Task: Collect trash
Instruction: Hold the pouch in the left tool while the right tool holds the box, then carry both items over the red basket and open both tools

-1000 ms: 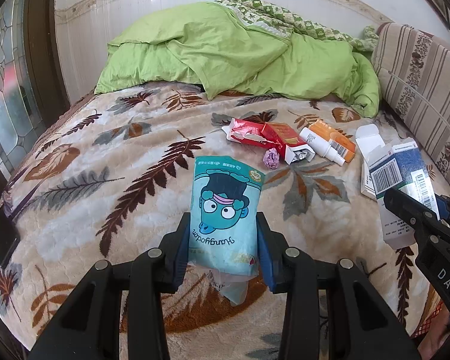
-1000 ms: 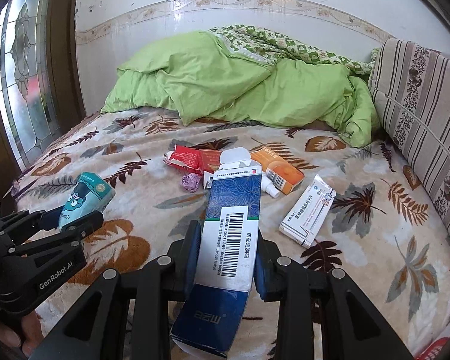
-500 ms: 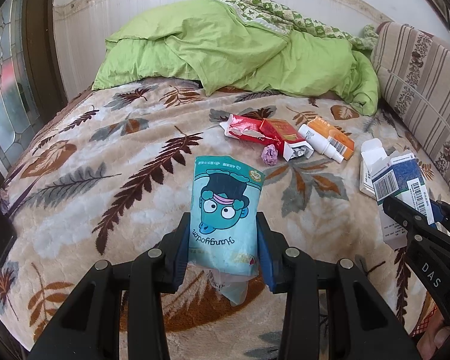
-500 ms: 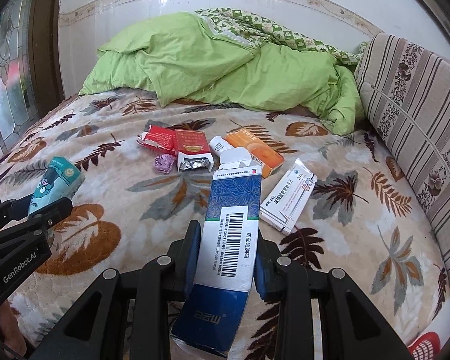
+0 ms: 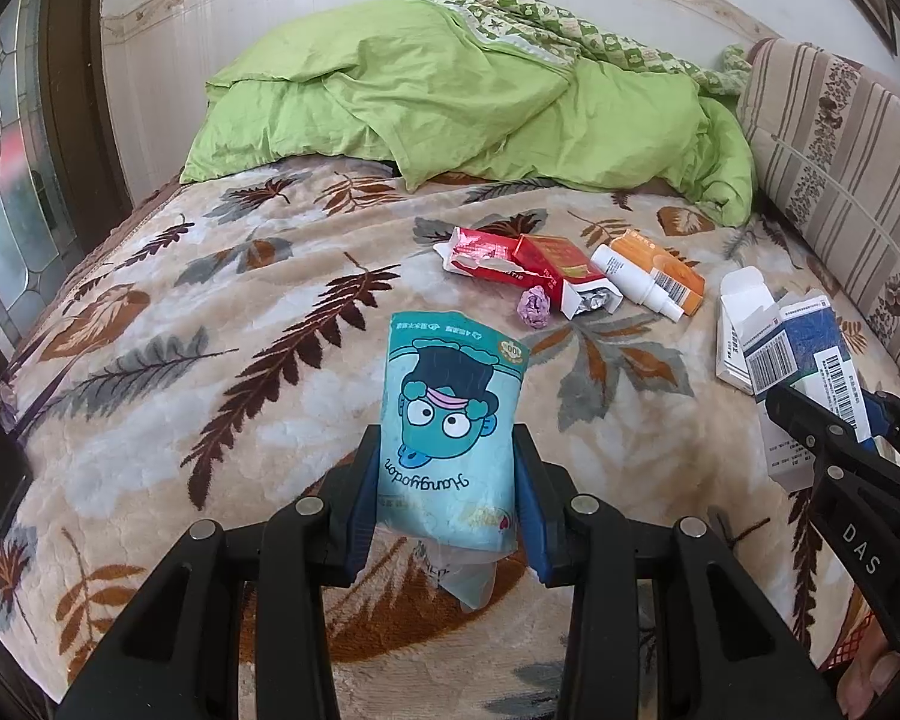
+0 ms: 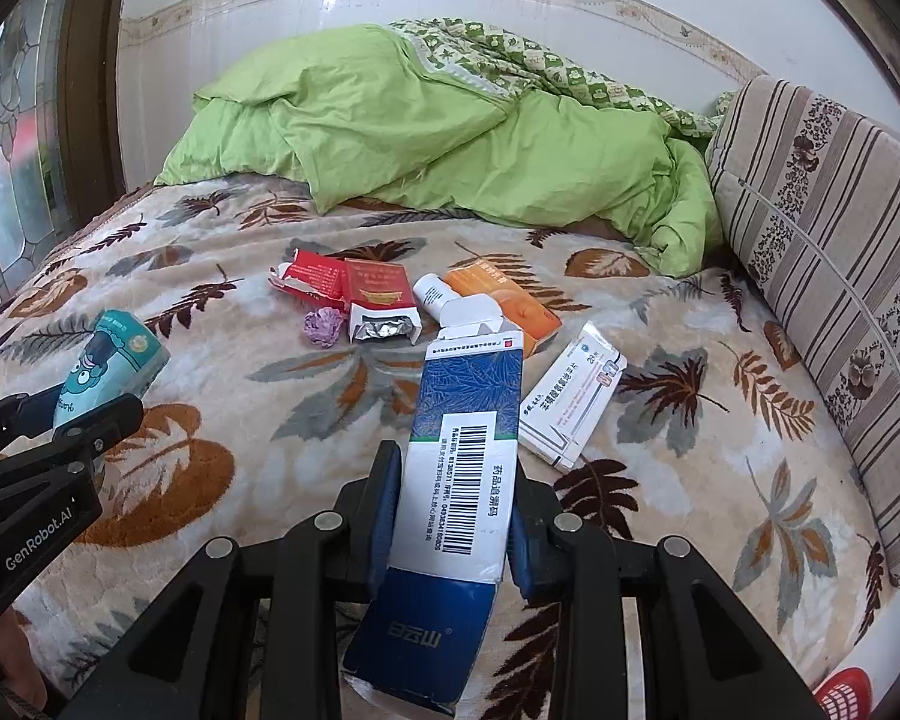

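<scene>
My left fingers point(image 5: 447, 474) are clenched on the blue pouch point(image 5: 450, 420) and my right fingers point(image 6: 453, 510) on the blue box point(image 6: 456, 480), both lifted over the bed point(image 6: 720, 480). Left lying there: red packs point(image 6: 354, 285), purple wad point(image 6: 323, 327), orange box point(image 6: 504, 300), white box point(image 6: 573, 399). I judge it about a third done.

This is looking like a bedroom in a home. A bed point(image 5: 150, 372) with a leaf-patterned blanket is filling most of both views, and a crumpled green duvet point(image 6: 426, 138) is lying at its far end against a white tiled wall point(image 5: 168, 78). A striped padded headboard point(image 6: 822, 228) is running along the right side, and a patterned glass window point(image 5: 0, 192) is standing at the left.
</scene>
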Available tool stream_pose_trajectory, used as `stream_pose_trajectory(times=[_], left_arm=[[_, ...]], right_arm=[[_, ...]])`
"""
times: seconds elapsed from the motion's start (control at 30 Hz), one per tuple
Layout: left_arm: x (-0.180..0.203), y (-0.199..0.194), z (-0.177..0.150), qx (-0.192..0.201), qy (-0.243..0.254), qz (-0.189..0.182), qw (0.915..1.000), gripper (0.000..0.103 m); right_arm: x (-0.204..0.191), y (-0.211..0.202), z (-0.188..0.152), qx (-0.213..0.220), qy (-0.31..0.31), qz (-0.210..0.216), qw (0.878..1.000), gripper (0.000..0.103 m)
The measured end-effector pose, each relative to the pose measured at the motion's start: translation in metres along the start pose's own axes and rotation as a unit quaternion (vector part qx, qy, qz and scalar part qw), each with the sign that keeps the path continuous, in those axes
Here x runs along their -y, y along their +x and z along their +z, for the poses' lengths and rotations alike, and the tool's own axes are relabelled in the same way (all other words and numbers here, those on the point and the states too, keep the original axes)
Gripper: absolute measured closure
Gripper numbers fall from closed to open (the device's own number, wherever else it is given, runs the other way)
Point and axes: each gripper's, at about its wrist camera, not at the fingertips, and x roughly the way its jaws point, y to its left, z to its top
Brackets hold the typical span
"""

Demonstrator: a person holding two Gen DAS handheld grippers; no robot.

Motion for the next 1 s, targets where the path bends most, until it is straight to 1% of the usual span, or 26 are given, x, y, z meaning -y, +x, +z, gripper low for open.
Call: stream_pose_trajectory(times=[0.77, 0.87, 0.9, 1.0], left_arm=[[0.001, 0.0, 0.0, 0.0, 0.002, -0.004, 1.0, 0.064], [0.009, 0.0, 0.0, 0.0, 0.002, -0.016, 0.9999, 0.064], [0.012, -0.001, 0.001, -0.001, 0.004, -0.032, 0.9995, 0.064], [0.025, -0.006, -0.001, -0.005, 0.015, -0.077, 0.9969, 0.064]], right_arm=[[-0.003, 0.001, -0.001, 0.0, -0.009, -0.005, 1.0, 0.07], [-0.001, 0.0, -0.001, -0.001, -0.004, 0.0, 1.0, 0.07], [0.001, -0.001, -0.001, -0.002, 0.001, 0.006, 1.0, 0.07], [0.024, -0.015, 0.003, 0.0, 0.06, 0.052, 0.997, 0.07]])
